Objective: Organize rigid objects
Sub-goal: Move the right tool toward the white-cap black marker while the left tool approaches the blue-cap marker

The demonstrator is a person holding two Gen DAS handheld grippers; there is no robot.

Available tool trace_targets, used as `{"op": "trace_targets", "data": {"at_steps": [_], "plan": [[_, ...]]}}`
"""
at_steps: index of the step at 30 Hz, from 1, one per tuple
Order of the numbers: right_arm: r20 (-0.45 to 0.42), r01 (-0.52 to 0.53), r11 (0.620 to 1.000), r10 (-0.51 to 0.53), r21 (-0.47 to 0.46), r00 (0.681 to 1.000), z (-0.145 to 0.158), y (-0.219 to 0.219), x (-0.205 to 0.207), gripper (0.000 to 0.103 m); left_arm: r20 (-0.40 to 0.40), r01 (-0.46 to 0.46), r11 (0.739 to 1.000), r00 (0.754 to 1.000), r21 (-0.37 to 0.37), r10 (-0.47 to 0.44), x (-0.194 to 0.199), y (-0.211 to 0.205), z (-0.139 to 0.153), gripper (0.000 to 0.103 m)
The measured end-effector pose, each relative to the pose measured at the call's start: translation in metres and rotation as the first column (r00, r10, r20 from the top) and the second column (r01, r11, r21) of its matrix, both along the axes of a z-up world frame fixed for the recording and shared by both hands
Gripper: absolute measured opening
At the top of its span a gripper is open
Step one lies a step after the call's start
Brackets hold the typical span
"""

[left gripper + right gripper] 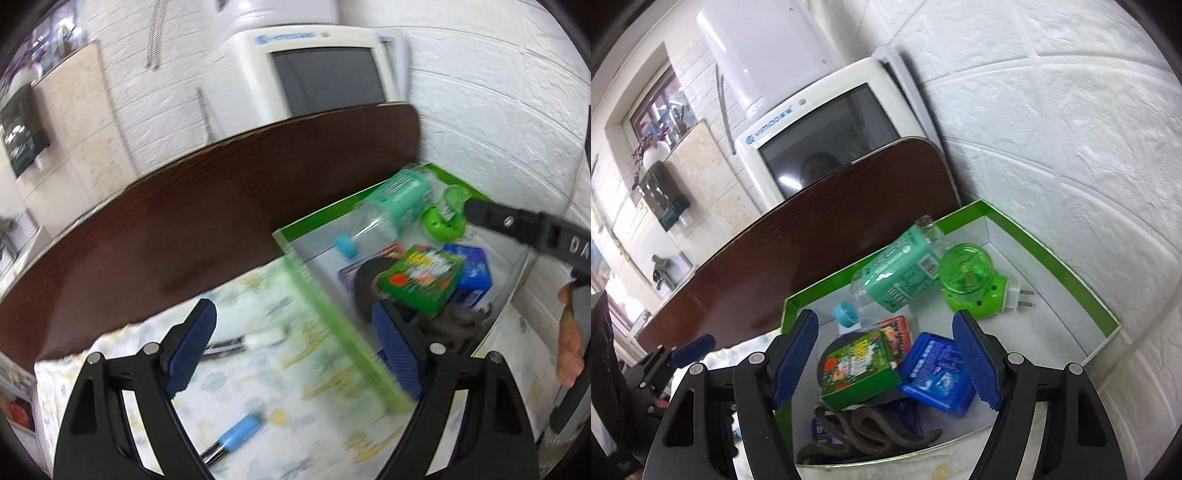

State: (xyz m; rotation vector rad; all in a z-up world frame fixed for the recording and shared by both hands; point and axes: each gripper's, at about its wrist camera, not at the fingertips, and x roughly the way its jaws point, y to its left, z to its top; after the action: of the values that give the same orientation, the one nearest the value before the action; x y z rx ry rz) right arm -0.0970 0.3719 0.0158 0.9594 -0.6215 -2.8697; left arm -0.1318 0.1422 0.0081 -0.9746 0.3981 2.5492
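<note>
While the green-rimmed box (1067, 273) is sitting in the far right corner of the cloth-covered counter (258, 373), tight against the white wall and the dark board (229, 206), I am taking stock.

Already in the box: a clear bottle with a mint label (897, 273), lying on its side with its blue cap toward me; a green plug-in vaporiser (967, 277), touching the bottle's base, prongs toward the right wall; a green carton (857, 369), tilted over a black roll; a blue case (938, 373) just beside it; a dark curly piece (864, 435) against the near wall. They are lying loose and overlapping, which I judge to be from being dropped in rather than arranged.

Still out on the cloth: a blue-handled tool (236, 435) near the front edge and a small white-tipped item (262, 338) near the box's left wall; blur is hiding what these are.

My left gripper (295, 350) is hovering there, jaws apart and empty, straddling the box's left wall. My right gripper (886, 358) is hanging over the box, jaws likewise apart, gripping nothing.
</note>
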Motion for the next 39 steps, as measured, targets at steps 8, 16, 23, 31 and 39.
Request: {"op": "trace_targets", "data": {"at_steps": [8,16,23,31,39], "plan": [[0.02,-0.072,0.997,0.071,0.04,0.997,0.003,-0.035,-0.006,0.078,0.092,-0.146,0.989,0.985,0.014,0.144,0.022,-0.085,-0.042,0.086],[0.053,-0.201,0.973,0.197,0.109,0.979,0.003,-0.101,-0.015,0.078,0.158,-0.156,0.987,0.976,0.037,0.148,0.04,-0.126,-0.084,0.082],[0.12,-0.319,0.928,0.3,0.194,0.946,-0.005,-0.164,-0.024,0.078,0.217,-0.103,0.992,0.973,0.077,0.084,0.04,-0.137,-0.104,0.062],[0.213,-0.418,0.872,0.371,0.253,0.904,-0.025,-0.218,-0.04,0.078,0.25,-0.052,0.995,0.968,0.08,0.03,0.033,-0.129,-0.121,0.038],[0.278,-0.47,0.813,0.39,0.343,0.878,-0.052,-0.259,-0.062,0.078,0.241,-0.154,0.981,0.963,0.116,0.123,0.016,-0.16,-0.123,0.022]]}}
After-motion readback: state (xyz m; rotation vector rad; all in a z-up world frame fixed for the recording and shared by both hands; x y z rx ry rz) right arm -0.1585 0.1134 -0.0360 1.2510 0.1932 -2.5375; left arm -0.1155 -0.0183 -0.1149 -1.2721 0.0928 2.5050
